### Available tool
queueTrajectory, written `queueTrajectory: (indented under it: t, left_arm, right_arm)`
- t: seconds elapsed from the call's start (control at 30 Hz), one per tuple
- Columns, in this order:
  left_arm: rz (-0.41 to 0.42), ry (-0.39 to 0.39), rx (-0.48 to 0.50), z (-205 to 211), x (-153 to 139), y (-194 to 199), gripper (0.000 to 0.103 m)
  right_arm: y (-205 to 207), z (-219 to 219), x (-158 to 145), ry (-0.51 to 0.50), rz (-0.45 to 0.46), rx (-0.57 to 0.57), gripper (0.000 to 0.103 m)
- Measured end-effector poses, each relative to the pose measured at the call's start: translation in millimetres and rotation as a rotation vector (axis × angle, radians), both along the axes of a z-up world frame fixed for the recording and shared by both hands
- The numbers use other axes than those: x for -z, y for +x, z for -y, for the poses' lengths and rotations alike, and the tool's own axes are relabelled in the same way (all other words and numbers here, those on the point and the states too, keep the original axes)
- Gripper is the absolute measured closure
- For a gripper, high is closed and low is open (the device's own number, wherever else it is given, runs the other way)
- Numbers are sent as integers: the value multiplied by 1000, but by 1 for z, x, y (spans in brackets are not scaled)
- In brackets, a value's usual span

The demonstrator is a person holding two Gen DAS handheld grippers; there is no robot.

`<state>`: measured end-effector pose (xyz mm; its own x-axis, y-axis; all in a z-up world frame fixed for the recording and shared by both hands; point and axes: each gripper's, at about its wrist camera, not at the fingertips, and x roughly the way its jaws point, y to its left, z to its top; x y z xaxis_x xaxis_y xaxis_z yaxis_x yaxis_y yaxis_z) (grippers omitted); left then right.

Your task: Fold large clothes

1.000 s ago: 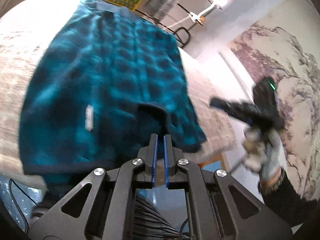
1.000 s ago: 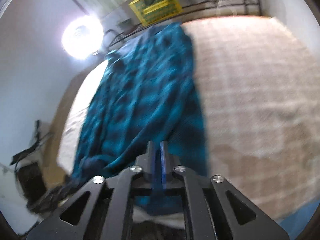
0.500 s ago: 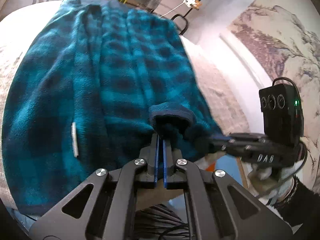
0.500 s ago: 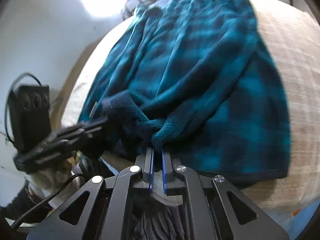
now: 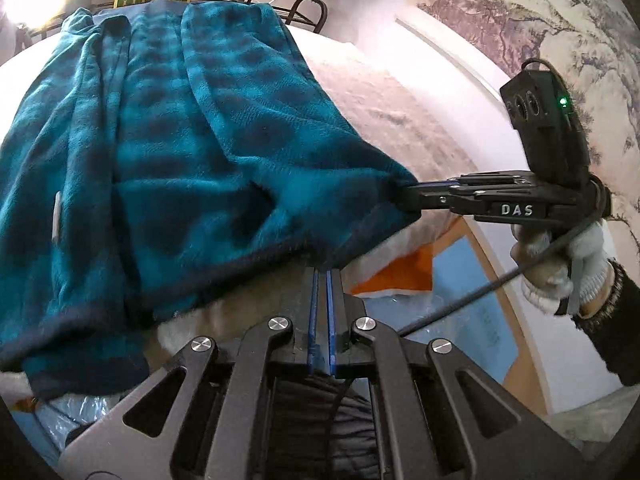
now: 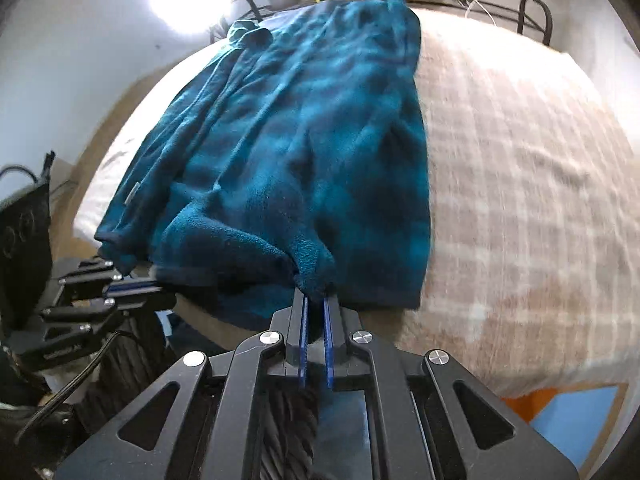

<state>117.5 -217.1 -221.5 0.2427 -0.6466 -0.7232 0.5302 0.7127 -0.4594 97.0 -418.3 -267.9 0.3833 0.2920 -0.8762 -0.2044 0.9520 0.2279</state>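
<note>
— Being gripped at its near hem by both claws, is it, the teal plaid garment (image 5: 208, 152)?

— Yes. In the right wrist view a bunched fold of the fleece is being pinched between the pads of the right gripper (image 6: 315, 300); the jaws are being eased apart slightly, yet the cloth is sitting between them and is being pressed.

— And the left gripper (image 5: 321, 276)?

— Its jaws are being held almost fully together, with the dark hem lying right at the tips. Whether cloth is actually being clamped there cannot be told from its own camera.

— Where is the garment being kept?

— Ahead of both claws, spread lengthwise over the beige checked bedcover (image 6: 520, 184), its collar end lying farthest from the fingers and its hem hanging over the near edge. The right claw's handle is being held by a gloved hand (image 5: 560, 264), seen to the right of the left claw.
</note>
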Motion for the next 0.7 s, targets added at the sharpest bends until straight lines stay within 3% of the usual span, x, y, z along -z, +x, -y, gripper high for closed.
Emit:
queueTrajectory:
  t: [0.07, 0.2, 0.27, 0.4, 0.53, 0.7]
  left_arm:
    - [21, -24, -14, -11, -12, -3, 102]
    - [50, -94, -50, -19, -34, 7, 102]
    - [55, -99, -55, -10, -38, 17, 102]
    - [34, -117, -31, 26, -32, 36, 102]
    - [23, -61, -14, 55, -12, 52, 102]
    - [-44, -54, -18, 61, 11, 59, 102]
  right_arm:
    - [-4, 7, -2, 72, -26, -39, 91]
    - [-17, 25, -21, 195, 21, -46, 69]
    - [-11, 37, -25, 269, 42, 13, 69]
    - [24, 48, -24, 285, 70, 78, 69]
    - [79, 59, -10, 355, 54, 123, 68]
    - [127, 53, 19, 265, -9, 140, 68]
